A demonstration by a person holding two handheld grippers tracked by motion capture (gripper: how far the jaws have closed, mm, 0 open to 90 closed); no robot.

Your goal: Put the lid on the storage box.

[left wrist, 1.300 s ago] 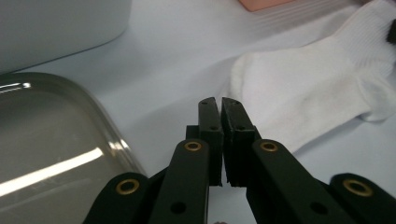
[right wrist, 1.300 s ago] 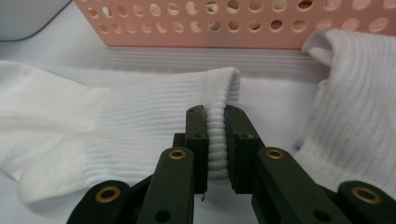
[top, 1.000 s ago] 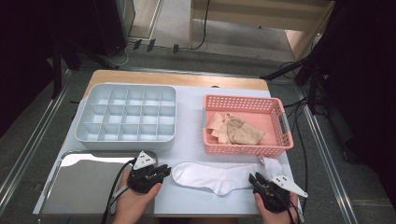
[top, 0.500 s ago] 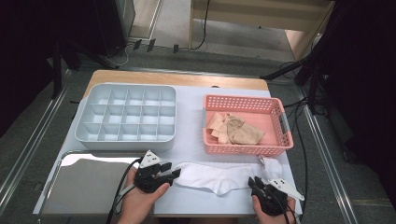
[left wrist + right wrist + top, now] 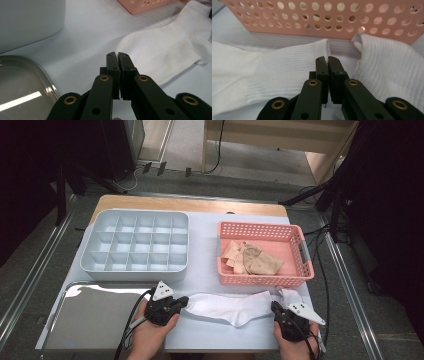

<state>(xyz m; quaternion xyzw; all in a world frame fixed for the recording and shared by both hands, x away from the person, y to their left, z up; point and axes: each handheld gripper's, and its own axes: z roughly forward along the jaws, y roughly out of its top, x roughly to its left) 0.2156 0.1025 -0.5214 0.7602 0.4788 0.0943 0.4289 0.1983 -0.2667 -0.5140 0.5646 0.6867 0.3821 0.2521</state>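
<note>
Since the earlier frames the left gripper (image 5: 176,303) has swung from pointing away from the person to pointing right along the table edge, its tips now at the toe end of the sock (image 5: 227,306); the right gripper (image 5: 278,310) has kept its place at the other end, and the sock has been pulled a little flatter and straighter. Both sets of jaws have just been closing. In the left gripper view the jaws stand pressed together with nothing clearly between them, the toe of the sock (image 5: 160,57) lying just beyond and to the right of the tips. In the right gripper view the jaws are likewise together, their tips at the ribbed cuff edge (image 5: 322,50); whether cloth is pinched there cannot be told. The sock lies at the near edge of the table, its long axis running left to right between the two grippers, toe to the left, cuff to the right, heel bulging toward the person. A second white sock (image 5: 291,296) lies just right of the cuff. To the near left is a metal tray (image 5: 90,325). Farther back stand the pink basket (image 5: 260,279) holding beige socks (image 5: 252,260), and the grey divided box (image 5: 135,270) to its left.
</note>
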